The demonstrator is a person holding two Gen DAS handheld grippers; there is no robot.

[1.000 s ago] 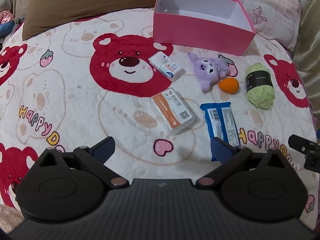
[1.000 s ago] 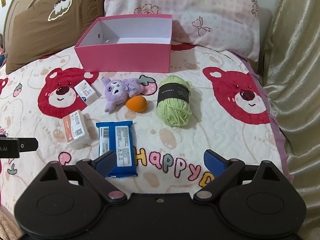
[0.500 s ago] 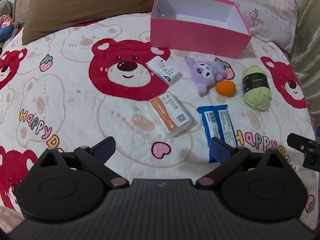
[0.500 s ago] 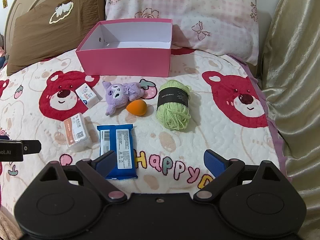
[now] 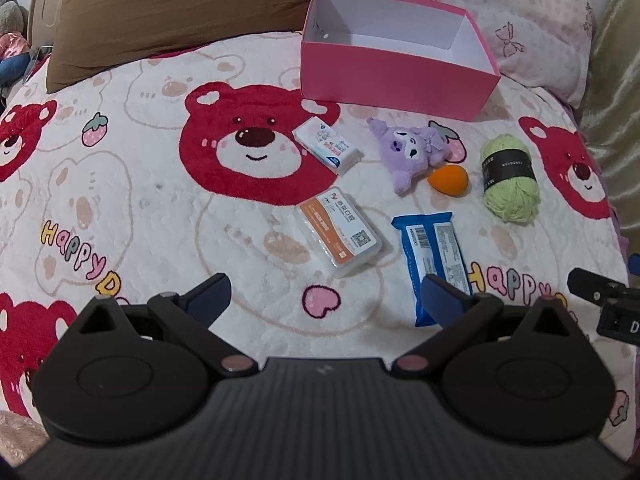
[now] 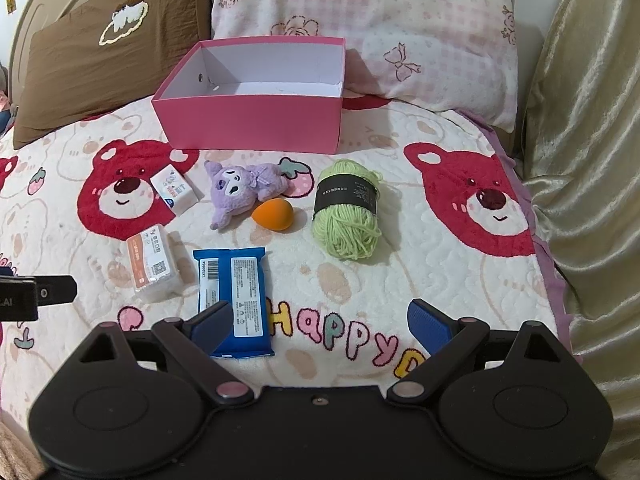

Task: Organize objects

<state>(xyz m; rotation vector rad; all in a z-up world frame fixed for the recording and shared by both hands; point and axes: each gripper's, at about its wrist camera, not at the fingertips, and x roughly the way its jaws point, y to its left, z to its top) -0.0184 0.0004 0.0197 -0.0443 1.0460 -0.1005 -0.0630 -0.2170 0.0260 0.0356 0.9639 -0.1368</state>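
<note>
objects for sorting lie loose on the bear blanket (image 6: 400, 280); none sits in the pink box (image 6: 256, 124) yet. we note the left gripper (image 5: 326, 294) spread wide and empty, the right gripper (image 6: 320, 322) likewise. just ahead of the right fingers lies the blue packet (image 6: 234, 292), its near end beside the left-hand fingertip (image 6: 212, 320). beyond it: mask pack (image 6: 152, 266), orange sponge (image 6: 273, 215), purple plush (image 6: 240, 188), green yarn (image 6: 347, 210). we judge it best to centre the jaws across the packet's narrow width before closing.

pink box (image 6: 256, 128), green yarn (image 6: 347, 216), purple plush (image 6: 240, 188)
</note>
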